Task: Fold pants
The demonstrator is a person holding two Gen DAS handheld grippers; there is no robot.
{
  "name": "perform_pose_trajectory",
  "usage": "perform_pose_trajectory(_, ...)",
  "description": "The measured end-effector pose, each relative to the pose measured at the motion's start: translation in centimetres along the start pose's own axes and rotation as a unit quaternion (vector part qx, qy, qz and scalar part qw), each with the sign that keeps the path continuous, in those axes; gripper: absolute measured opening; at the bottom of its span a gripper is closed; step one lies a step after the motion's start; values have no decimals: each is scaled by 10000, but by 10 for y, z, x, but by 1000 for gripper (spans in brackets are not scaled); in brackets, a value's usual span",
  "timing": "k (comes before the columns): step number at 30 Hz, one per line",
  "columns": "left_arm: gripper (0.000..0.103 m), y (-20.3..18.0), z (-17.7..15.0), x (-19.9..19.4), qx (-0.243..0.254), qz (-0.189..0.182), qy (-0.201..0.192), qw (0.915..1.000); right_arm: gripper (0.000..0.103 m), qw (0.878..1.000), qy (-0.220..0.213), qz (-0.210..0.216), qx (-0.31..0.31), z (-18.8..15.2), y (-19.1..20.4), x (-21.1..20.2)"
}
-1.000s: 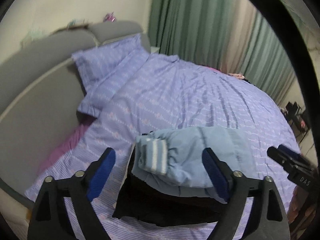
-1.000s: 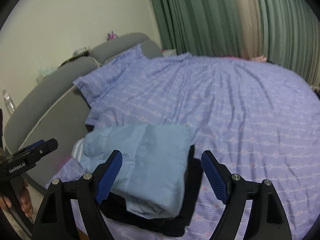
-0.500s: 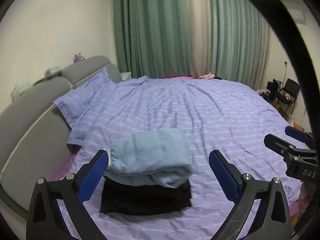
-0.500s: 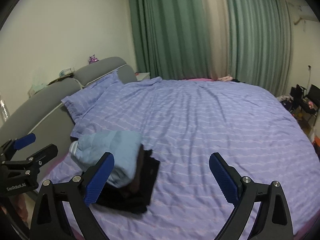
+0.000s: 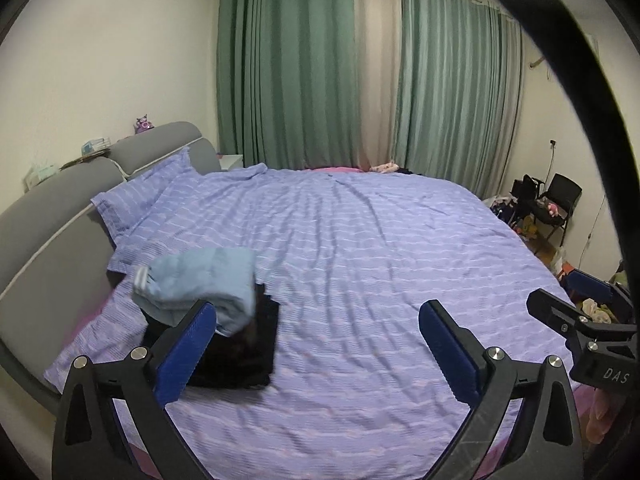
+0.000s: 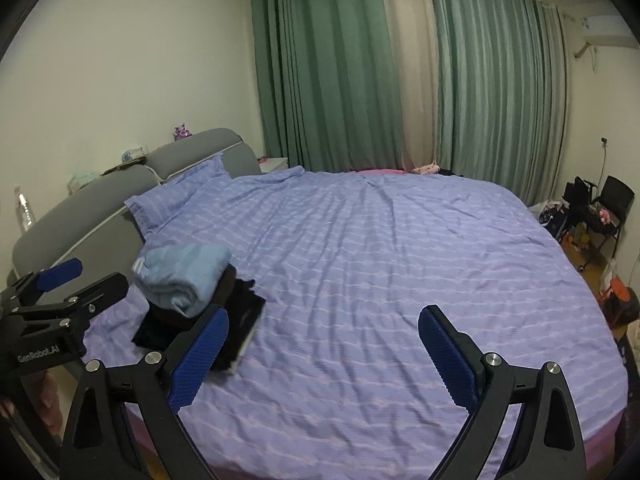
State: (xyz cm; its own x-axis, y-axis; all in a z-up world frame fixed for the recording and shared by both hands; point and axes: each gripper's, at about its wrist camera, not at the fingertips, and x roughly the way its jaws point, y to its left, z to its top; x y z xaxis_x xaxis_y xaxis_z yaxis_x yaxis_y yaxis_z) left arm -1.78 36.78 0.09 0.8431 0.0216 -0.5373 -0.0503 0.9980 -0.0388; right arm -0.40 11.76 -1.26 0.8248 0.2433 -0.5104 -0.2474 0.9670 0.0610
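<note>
Now both tongs gape empty; folded blue pants lie lengthwise toward the headboard.

Wrist views — same bed, curtainward

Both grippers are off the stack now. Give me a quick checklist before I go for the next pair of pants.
1. Left gripper open and holding nothing: ok.
2. Right gripper open and holding nothing: ok.
3. Light blue pants folded and resting on the black garment: ok.
4. Stack squared up: not ok, the blue fold sits off-centre toward the headboard.
5. Bedspread has bare room beside the stack: ok.
6. Next pants to fold located: cannot tell, none identifiable in either view.
</note>
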Motion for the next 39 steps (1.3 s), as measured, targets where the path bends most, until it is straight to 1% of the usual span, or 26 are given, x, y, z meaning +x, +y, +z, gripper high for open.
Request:
perform_pose_trajectory(7, 103, -56, -19, -25, -209, 29, 44, 9998, 96, 10000, 34, 24, 5, -16, -63, -39)
perform_pose_trajectory(13, 103, -89, -23, -39, -26, 15, 105, 9999, 96, 9999, -19, -65, 154, -25, -94, -64)
perform_pose_trajectory(18, 103, -104, -24, -50, 71, -77, 25, 9999, 96, 9995, -183, -150, 199, -26, -102, -81)
perform_pose_trajectory(22, 103, -110, -20, -56, 125, -153, -30, 9998, 96, 9990, -285, -263, 234, -25, -105, -95)
perform_pose_trajectory(27, 103, -111, -16, -63, 65, -254, -118, 9996, 96, 9984, -391, -339, 249, -25, -105, -109)
perform_pose_trajectory(39, 103, -117, -19, -76, 142, -408, -151, 9990, 96, 9977, -497, -400, 236, -26, -108, -123)
